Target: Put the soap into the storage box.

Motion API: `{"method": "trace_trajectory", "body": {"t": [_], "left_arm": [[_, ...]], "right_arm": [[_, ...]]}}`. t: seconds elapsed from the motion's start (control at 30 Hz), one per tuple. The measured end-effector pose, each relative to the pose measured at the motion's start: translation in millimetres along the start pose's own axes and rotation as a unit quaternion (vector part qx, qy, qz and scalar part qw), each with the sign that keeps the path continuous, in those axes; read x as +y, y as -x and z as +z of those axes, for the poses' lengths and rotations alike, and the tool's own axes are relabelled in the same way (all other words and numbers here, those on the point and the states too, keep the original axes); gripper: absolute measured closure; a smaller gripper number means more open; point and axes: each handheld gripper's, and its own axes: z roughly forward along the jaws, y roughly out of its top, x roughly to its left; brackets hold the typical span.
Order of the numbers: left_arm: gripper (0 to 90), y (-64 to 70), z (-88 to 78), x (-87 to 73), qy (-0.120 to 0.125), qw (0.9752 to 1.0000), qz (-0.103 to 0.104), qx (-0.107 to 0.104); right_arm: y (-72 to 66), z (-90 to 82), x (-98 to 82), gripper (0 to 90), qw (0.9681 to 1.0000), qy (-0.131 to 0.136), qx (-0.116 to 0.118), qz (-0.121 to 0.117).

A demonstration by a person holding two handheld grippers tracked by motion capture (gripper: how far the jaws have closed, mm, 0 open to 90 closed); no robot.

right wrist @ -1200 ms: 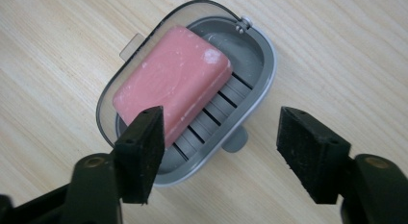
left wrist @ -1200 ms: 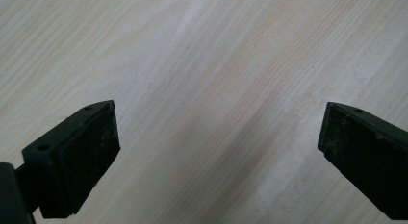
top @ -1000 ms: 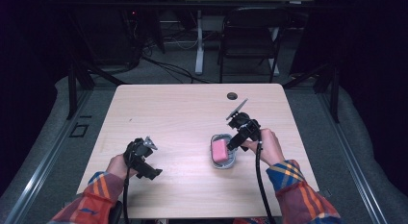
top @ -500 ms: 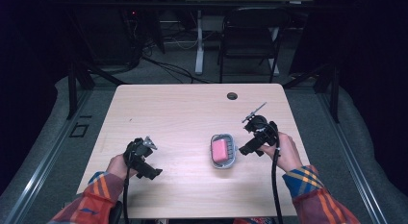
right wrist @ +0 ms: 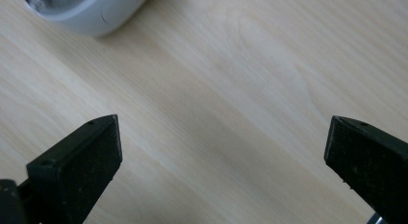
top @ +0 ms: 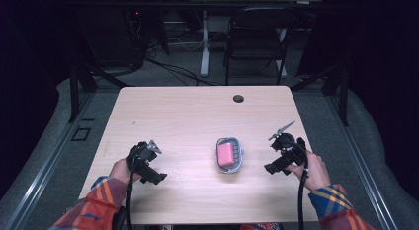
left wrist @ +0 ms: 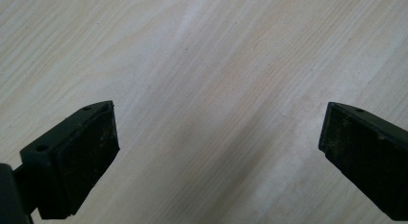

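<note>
A pink bar of soap (top: 227,154) lies in a small grey dish (top: 230,167) near the middle of the wooden table (top: 197,116). My right gripper (top: 273,168) sits to the right of the dish, apart from it, jaws wide open over bare wood (right wrist: 219,123). A corner of the grey dish (right wrist: 91,17) appears at the top left of the right gripper view. My left gripper (top: 153,176) rests at the table's front left, open, with nothing but wood grain between its jaws (left wrist: 216,132).
A round cable hole (top: 238,98) sits near the table's far edge. Behind the table stand a dark chair (top: 257,37) and a white desk leg (top: 204,42) with cables on the floor. Plaid sleeves (top: 99,200) enter from the bottom.
My right gripper has drawn back from over the dish to the right and toward the front edge. The soap stays in the dish. The left gripper has not moved.
</note>
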Motion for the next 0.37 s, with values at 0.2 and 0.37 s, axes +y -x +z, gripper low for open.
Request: {"method": "trace_trajectory", "body": {"t": [0.2,0.37], "left_arm": [[0.1,-1.4,1.2,-0.1,-0.003,1.0,-0.002,-0.002],[0.1,0.3,1.5,1.5,-0.004,1.0,0.003,-0.002]], "right_arm": [[1.2,19.5,-38.3,0.0,0.9999,0.012,0.003,0.003],[-2.5,36.2,-44.9,0.0,0.9999,-0.008,0.009,0.009]]}}
